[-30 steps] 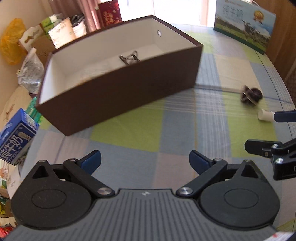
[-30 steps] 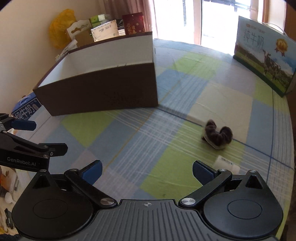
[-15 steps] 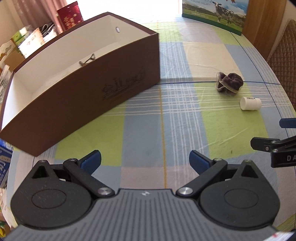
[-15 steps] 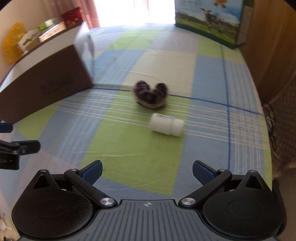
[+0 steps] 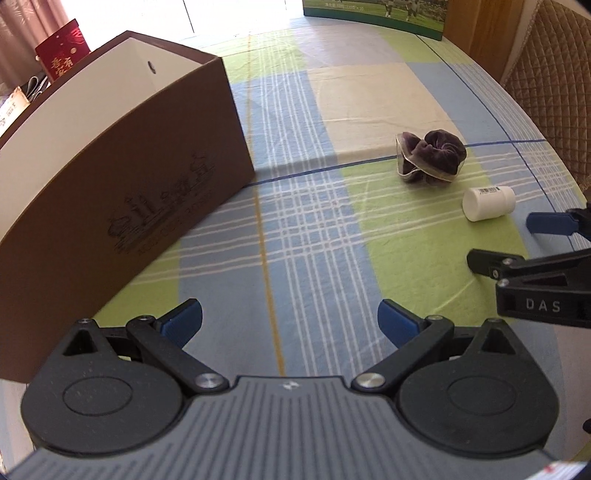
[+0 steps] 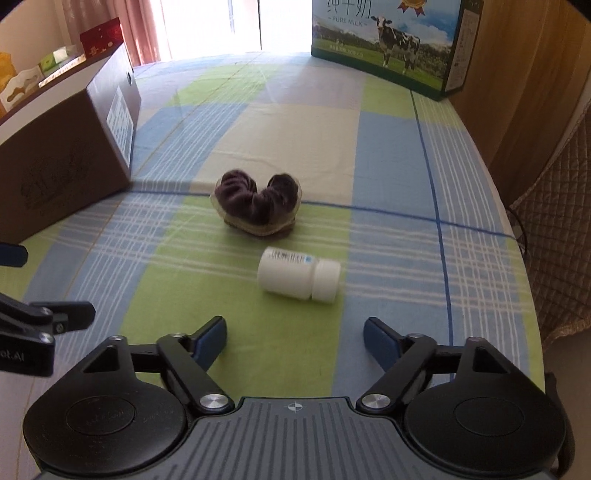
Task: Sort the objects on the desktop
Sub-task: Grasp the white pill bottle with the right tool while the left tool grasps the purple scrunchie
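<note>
Two claws hung wide open over the checked worktop [image 6: 395,177], neither holding anything. Just ahead of the right claw [image 6: 294,339] a white bottle [image 6: 298,274] lay on its side, with a dark purple scrunchie [image 6: 256,206] beyond it. The brown box [image 5: 122,177] stood ahead and left of the left claw [image 5: 290,320].

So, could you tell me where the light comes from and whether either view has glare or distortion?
Left wrist view: daylight from the far end blows out the top edge, and the box shades the cloth beside it; fisheye bends the box rim. Right wrist view: the window is overexposed, while the bottle stays sharp.
</note>
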Available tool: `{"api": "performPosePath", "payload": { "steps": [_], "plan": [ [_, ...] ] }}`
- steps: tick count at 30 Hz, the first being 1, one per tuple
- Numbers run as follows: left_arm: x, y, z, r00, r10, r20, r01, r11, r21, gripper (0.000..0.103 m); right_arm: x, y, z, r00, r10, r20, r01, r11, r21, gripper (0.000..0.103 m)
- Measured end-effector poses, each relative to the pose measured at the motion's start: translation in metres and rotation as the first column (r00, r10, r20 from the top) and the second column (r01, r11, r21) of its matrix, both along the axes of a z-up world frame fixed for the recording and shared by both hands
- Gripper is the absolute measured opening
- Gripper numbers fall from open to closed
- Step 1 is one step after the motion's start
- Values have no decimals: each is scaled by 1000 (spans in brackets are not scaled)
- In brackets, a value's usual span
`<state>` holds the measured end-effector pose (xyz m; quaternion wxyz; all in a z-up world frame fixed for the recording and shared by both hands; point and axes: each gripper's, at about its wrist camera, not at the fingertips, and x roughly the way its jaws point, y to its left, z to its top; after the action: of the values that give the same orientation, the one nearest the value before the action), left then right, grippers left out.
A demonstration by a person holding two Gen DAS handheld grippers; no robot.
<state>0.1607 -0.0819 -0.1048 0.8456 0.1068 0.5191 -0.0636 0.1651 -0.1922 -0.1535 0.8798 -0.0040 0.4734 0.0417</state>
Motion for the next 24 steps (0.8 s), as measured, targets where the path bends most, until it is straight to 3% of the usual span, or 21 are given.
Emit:
{"api": "performPosePath", "payload": {
  "steps": [5,9,16,24],
  "plan": [
    [9,-2,-3,1000,-19,-2,19,1000,-2,100,11,-1,0,1000,-8,27,7,1000,3,63],
    [13,-4,-5,999,-32,-7,32,999,-3,100,12,-2,-1,999,10,52,-10,1000,-9,46],
    [21,-15,-8,997,-72,-12,72,997,-14,100,10,-19,-1,999,31,44,-30,999,-18,45],
    [38,-44,-7,989,-148,4,148,986,-76,99,15,-60,-1,999,23,42,-22,1000,-19,45]
  ]
}}
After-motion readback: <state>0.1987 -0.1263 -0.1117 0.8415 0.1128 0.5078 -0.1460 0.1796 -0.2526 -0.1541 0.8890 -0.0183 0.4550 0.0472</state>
